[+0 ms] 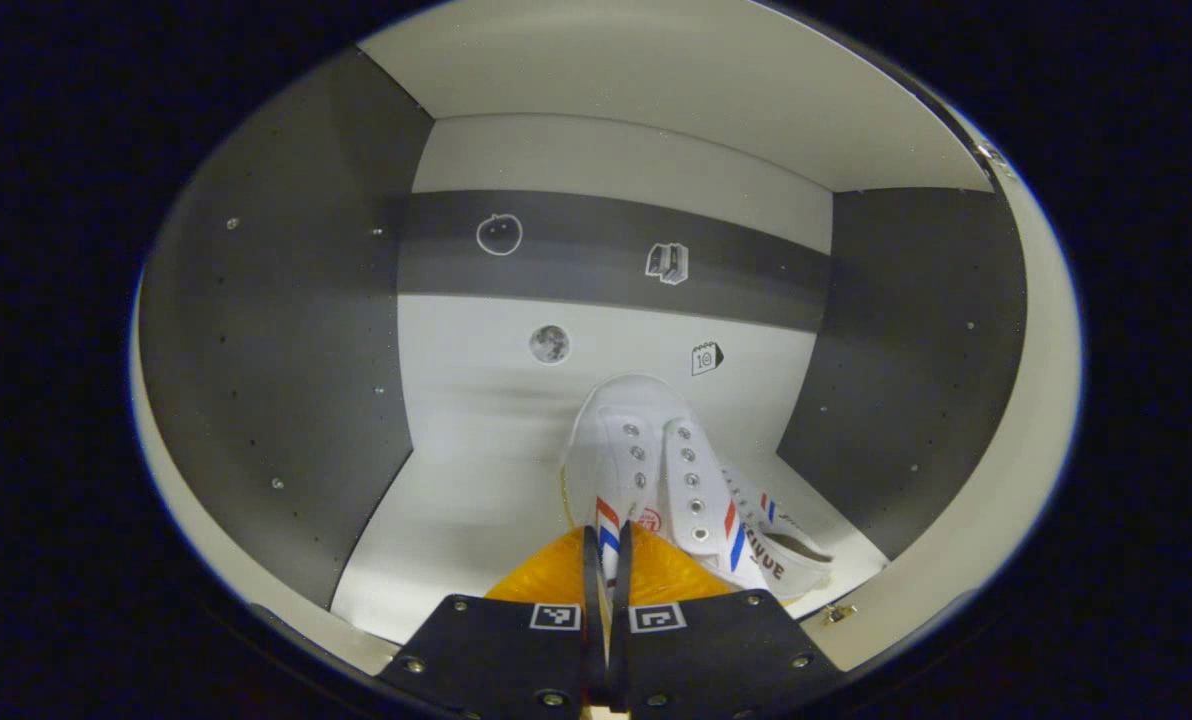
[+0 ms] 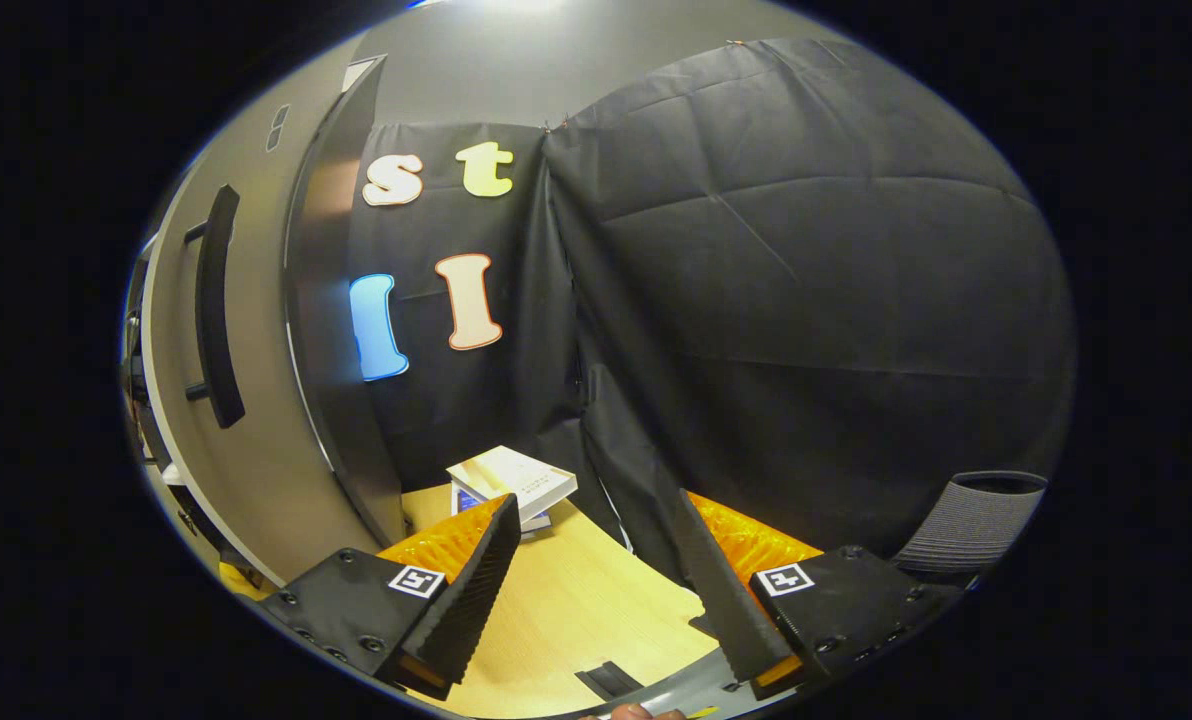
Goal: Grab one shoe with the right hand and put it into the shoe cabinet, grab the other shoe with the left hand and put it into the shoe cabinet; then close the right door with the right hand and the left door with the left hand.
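A white shoe (image 1: 646,470) is seen at lower centre of the left gripper view, inside the shoe cabinet (image 1: 276,330), pinched by the left gripper (image 1: 607,560). The right gripper (image 2: 596,560) is spread, a cabinet door (image 2: 256,400) at left.

A staged recording booth, apparently mocked up as a home entryway: black cloth (image 2: 806,280) hangs as walls behind a pale wood worktop (image 2: 566,610) carrying 2 stacked books (image 2: 511,482). A shoe cabinet (image 1: 286,330) with grey side panels and small picture stickers on its back wall stands open, its door (image 2: 246,380) fitted with a dark bar handle (image 2: 218,310).
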A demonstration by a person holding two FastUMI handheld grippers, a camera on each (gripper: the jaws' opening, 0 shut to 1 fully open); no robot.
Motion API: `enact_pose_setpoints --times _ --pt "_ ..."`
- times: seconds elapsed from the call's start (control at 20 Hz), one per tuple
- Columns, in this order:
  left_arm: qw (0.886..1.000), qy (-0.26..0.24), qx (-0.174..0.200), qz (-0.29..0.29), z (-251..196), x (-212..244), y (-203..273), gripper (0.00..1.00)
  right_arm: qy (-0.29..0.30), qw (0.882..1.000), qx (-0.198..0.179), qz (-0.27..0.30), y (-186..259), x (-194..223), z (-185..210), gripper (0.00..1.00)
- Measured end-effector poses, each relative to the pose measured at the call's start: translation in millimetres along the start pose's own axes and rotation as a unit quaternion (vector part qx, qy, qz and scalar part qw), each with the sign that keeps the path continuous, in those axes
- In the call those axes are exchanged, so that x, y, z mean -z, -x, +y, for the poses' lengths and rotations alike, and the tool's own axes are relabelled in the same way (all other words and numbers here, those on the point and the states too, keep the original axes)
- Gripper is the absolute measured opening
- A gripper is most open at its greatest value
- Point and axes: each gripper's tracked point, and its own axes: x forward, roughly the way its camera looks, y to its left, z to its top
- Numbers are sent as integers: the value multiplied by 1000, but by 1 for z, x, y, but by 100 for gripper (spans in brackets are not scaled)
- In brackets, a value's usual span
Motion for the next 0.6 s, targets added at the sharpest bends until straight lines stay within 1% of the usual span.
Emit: enact_pose_setpoints --times 0.1,0.3,0.35,0.4,0.45,0.5,0.55,0.6 --pt "1000 -3 -3 6 1 -8 4 2 4 1000 5 2 1 -1 -3 97" --pt "999 -7 -26 30 3 1 4 2 -3 1000 -2 -10 3 -13 6 96" --pt "999 -7 -25 37 1 4 4 9 -3 1000 -7 -15 3 -16 9 96" --pt "999 -9 -21 31 0 4 8 4 -2 1000 -13 -19 3 -20 14 93" --pt "999 -22 -28 10 3 -9 17 22 -1 1000 -21 -23 2 -26 19 93" --pt "999 -41 -32 -12 8 -17 10 25 -2 999 -30 -26 1 -31 24 96" --pt "997 -62 -42 -32 10 -31 19 31 -2 999 -41 -28 -1 -35 31 93" --pt "995 -78 -47 -47 8 -40 29 54 -3 998 -53 -29 -3 -40 36 96"
